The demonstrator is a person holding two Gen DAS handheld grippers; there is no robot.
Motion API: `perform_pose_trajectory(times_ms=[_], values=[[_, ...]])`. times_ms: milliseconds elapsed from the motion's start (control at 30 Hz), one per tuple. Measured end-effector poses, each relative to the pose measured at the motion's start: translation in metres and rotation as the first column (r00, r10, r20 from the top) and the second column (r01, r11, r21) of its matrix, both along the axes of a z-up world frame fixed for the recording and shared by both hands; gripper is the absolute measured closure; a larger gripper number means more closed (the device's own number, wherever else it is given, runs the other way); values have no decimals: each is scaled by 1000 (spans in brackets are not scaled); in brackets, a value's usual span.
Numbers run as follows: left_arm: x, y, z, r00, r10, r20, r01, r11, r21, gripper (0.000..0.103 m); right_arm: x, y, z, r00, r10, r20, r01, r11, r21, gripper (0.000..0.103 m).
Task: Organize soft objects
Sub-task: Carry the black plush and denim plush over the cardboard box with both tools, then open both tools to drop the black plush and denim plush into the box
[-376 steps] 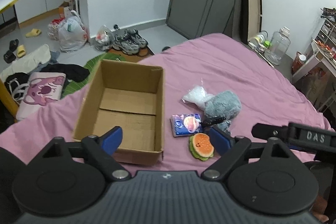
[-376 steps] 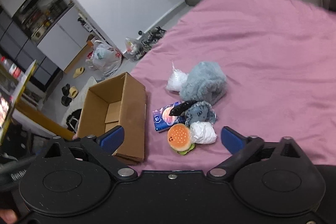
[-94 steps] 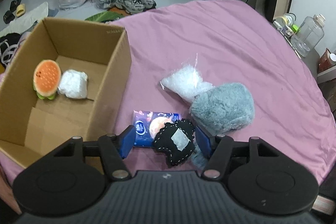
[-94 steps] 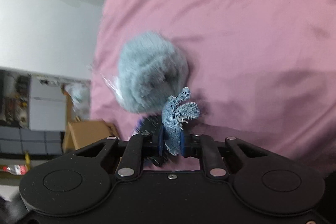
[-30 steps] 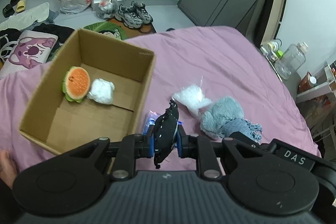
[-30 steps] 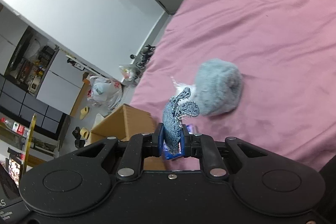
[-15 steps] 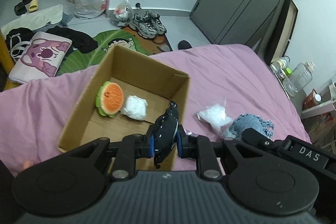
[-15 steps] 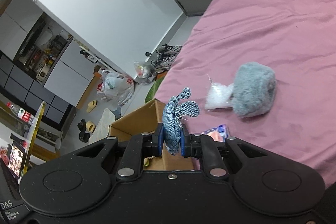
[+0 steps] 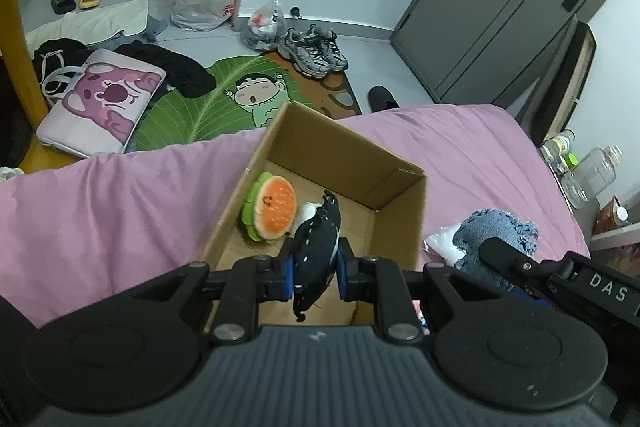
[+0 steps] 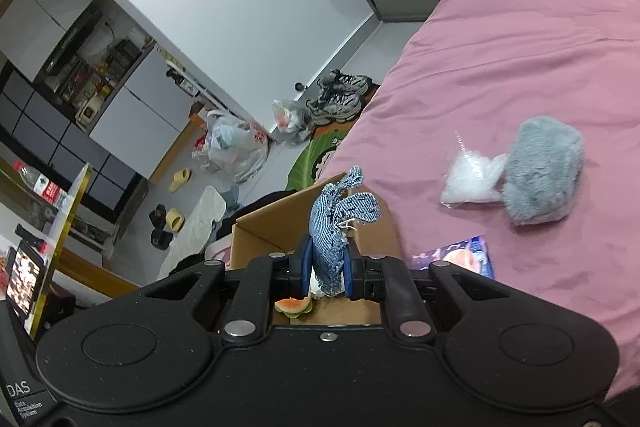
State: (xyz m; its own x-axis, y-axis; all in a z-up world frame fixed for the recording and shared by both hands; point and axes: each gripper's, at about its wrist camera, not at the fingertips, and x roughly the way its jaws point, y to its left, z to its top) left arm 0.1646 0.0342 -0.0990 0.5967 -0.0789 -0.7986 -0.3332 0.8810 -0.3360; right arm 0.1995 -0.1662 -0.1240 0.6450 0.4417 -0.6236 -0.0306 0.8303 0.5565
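We hold our left tool point(image 9: 313, 273) clamped on a black stitched fabric toy point(image 9: 317, 243) above the open brown cardboard box point(image 9: 400, 227) on the pink bed point(image 9: 100, 199). Inside the box lie an orange burger plush point(image 9: 272, 209) and a half-hidden white bundle point(image 9: 307, 212). Only the right view shows our right tool point(image 10: 326, 269) gripping a blue denim toy point(image 10: 334, 223), and right of the box, a grey furry pouch point(image 10: 542, 169).

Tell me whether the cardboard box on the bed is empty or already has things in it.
Not empty. The cardboard box is open-topped, and a burger plush and a white bundle lie on its floor.
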Motion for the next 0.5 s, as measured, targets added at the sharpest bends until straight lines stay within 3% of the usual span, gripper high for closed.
perform_pose_trajectory(times_ms=[500], values=[[17,26,-17,997,20,-72,-22,1000,-21,82,22,41,-1,998,60,-32,-61,998,-22,87]])
